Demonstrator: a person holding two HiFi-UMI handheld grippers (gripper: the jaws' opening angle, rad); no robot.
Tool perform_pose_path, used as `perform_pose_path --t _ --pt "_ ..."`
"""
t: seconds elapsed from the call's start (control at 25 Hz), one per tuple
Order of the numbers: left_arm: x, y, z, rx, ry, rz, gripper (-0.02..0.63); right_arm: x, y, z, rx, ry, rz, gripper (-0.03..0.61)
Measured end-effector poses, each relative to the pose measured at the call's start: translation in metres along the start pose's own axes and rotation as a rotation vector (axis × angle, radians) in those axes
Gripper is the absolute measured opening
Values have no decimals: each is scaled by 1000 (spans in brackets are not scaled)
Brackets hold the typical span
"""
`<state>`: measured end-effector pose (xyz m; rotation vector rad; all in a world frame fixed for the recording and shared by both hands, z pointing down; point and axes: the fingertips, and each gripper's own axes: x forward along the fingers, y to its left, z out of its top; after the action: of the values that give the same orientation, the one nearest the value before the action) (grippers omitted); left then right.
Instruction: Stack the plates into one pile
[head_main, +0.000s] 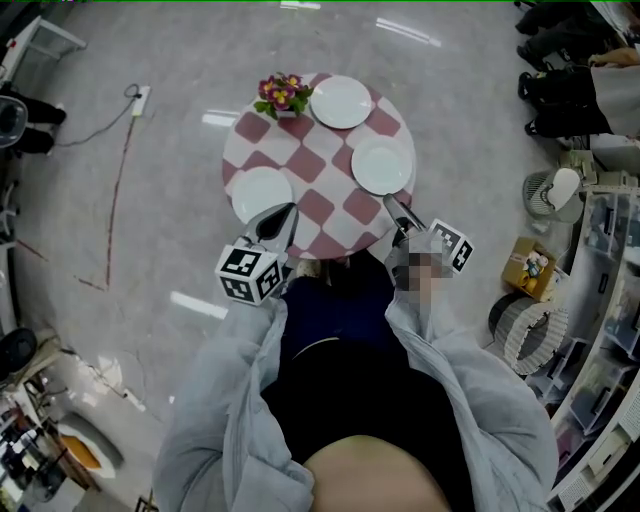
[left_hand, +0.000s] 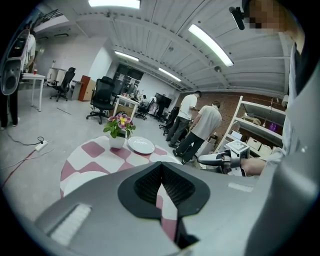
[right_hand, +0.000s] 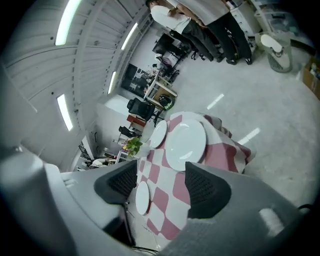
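Note:
Three white plates lie apart on a round red-and-white checked table (head_main: 300, 160): a far plate (head_main: 340, 102) (left_hand: 141, 145) (right_hand: 158, 134), a right plate (head_main: 381, 165) (right_hand: 185, 141) and a near-left plate (head_main: 262, 194) (right_hand: 142, 197). My left gripper (head_main: 288, 212) (left_hand: 161, 172) hovers at the near-left plate's near edge, its pads together with nothing between them. At the table's near right edge, just short of the right plate, my right gripper (head_main: 392, 205) (right_hand: 160, 182) stands open and empty.
A pot of flowers (head_main: 282, 95) (left_hand: 119, 126) (right_hand: 133, 145) stands at the table's far left beside the far plate. Shelves, a fan (head_main: 552, 190) and boxes line the right side. People stand past the table in the left gripper view. A cable (head_main: 120, 110) lies on the floor.

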<state>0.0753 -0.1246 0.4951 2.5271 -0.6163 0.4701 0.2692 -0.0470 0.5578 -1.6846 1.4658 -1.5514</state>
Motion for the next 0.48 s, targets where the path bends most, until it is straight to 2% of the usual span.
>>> perform_pose_path --t 0.32,0.48 --pt "31 -1 -18 -44 89 11 12 15 -45 1 227 40 -7 299" --pt "46 0 -23 -66 113 19 12 23 -58 7 270 49 -9 299"
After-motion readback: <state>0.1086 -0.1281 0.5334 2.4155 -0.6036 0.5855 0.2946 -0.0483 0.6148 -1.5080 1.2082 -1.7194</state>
